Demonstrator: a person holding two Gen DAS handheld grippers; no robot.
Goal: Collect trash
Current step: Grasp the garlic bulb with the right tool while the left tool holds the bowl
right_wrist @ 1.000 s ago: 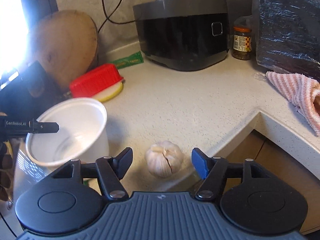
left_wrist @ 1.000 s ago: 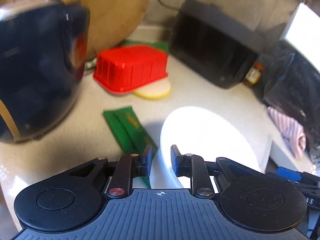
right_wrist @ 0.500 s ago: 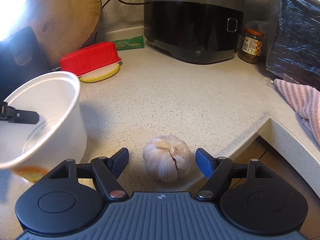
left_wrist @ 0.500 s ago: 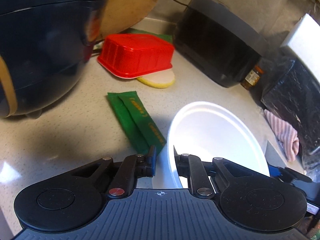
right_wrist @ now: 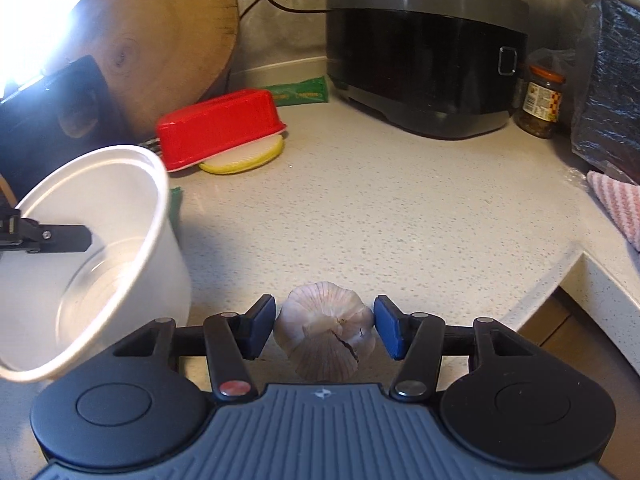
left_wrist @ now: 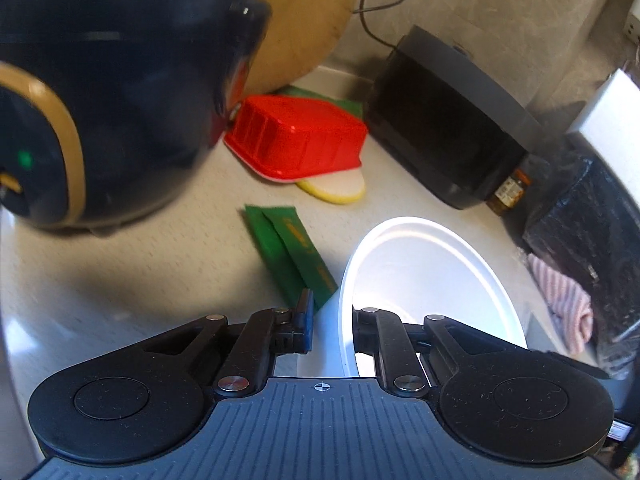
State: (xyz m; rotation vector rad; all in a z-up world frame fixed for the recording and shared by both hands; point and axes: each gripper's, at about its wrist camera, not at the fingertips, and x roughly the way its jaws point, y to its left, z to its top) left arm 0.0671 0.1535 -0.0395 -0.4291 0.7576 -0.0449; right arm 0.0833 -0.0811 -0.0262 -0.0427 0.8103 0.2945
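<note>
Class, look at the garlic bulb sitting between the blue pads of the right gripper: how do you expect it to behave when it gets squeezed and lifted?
The garlic bulb is rounded, so it may roll or slip sideways as the right gripper closes its jaws around it. Its papery skin looks cracked and could flake. It is probably light for its size.

Speckled, matt stone-like desk [right_wrist: 400, 216]; smooth white plastic cup [right_wrist: 120, 184]; glossy red plastic tub [right_wrist: 218, 128]; grained wooden board [right_wrist: 160, 36]; papery garlic [right_wrist: 326, 328]; glossy black cooker [right_wrist: 424, 56]; striped cloth [right_wrist: 616, 204].
</note>
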